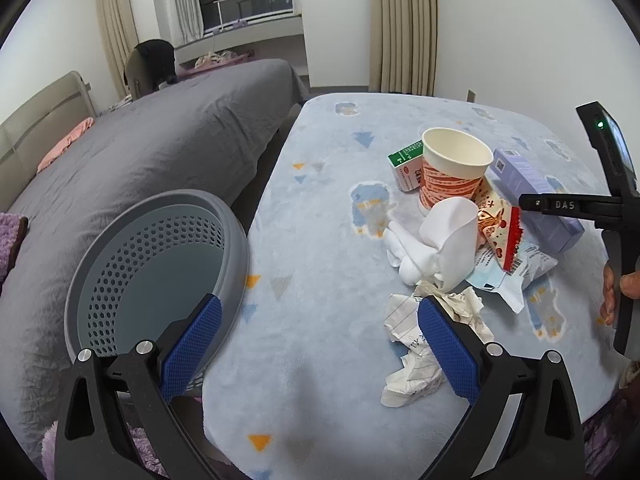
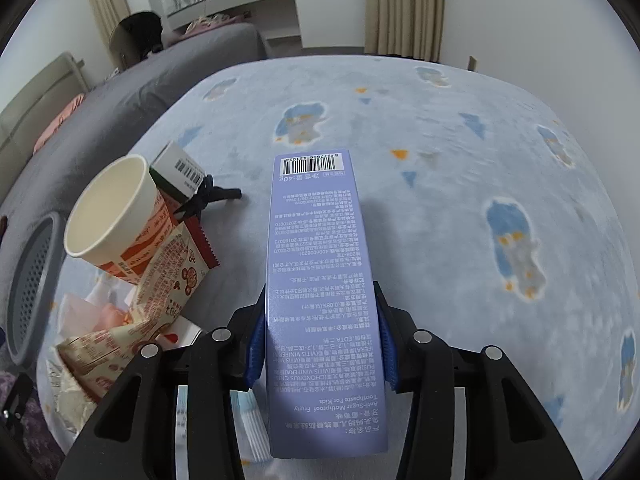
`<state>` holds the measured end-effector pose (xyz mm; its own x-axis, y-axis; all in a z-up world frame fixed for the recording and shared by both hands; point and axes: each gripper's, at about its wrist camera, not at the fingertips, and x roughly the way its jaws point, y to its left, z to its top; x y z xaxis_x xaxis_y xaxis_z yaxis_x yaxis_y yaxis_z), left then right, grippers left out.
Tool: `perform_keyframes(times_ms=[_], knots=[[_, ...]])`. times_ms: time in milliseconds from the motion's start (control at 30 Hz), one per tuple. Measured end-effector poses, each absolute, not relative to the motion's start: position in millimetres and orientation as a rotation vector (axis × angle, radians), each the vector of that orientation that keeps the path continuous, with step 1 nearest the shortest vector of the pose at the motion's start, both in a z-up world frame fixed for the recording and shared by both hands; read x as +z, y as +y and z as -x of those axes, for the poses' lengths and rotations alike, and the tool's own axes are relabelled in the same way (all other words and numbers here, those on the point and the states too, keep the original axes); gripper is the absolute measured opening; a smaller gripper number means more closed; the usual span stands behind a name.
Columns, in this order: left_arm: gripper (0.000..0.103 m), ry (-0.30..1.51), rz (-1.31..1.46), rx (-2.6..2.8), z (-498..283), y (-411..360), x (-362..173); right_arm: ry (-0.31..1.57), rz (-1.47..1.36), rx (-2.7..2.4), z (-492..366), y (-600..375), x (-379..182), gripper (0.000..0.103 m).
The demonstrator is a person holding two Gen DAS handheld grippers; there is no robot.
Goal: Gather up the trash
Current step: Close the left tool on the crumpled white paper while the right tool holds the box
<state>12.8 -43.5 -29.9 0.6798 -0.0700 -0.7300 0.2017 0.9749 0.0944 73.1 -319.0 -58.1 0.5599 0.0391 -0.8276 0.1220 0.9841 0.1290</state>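
Pinched in the right claw [image 2: 322, 344]: a lavender toothpaste box [image 2: 316, 280] (barcode end forward), above the blue-blanketed bench [image 2: 460, 184]. Spread wide, the left claw [image 1: 320, 344], over crumpled paper [image 1: 416, 344]. Beside the bench, a grey basket [image 1: 160, 256]; near the pile, a paper cup [image 1: 452, 168].

The near end of the purple toothpaste box [image 2: 320, 300] ran under the right gripper [image 2: 320, 344], whose blue pads were mostly covered by the box's sides. The green medicine box [image 1: 406, 164] sat half hidden behind the paper cup [image 1: 452, 176]. The gray basket [image 2: 30, 288] was cut off by the frame edge. Small print on the crumpled paper [image 1: 408, 344] was too small to read.
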Motion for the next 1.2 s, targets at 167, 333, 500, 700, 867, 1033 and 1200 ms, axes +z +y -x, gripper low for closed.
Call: perform_keyframes(times_ms=[167,333,500,700,867,1033,1200], knots=[[0.097,0.810,-0.151,-0.199,-1.2,-46.0,-28.8,0.938,-0.220,-0.076,-45.3,-326.1,-43.3,0.044],[0.097,0.836,-0.180,-0.238,13.0,-59.3,-40.9,0.921,-0.258,-0.070,-20.7,-326.3,-37.3,0.044],[0.097,0.860,-0.197,-0.251,15.2,-74.9,-49.9,0.910,-0.320,-0.060,3.2,-329.0,-36.6,0.044],[0.097,0.911,-0.176,-0.261,1.9,-92.5,-65.3,0.899,-0.348,-0.048,16.3,-332.4,-35.4,0.044],[0.096,0.947,-0.154,-0.247,-11.9,-94.1,-77.5,0.889,-0.364,-0.044,15.9,-338.3,-34.1,0.044],[0.094,0.929,-0.153,-0.254,-13.5,-94.4,-78.0,0.893,-0.367,-0.034,15.5,-338.7,-35.1,0.044],[0.056,0.975,-0.137,-0.318,-15.6,-95.2,-83.2,0.893,-0.363,-0.034,16.5,-337.9,-34.7,0.044]])
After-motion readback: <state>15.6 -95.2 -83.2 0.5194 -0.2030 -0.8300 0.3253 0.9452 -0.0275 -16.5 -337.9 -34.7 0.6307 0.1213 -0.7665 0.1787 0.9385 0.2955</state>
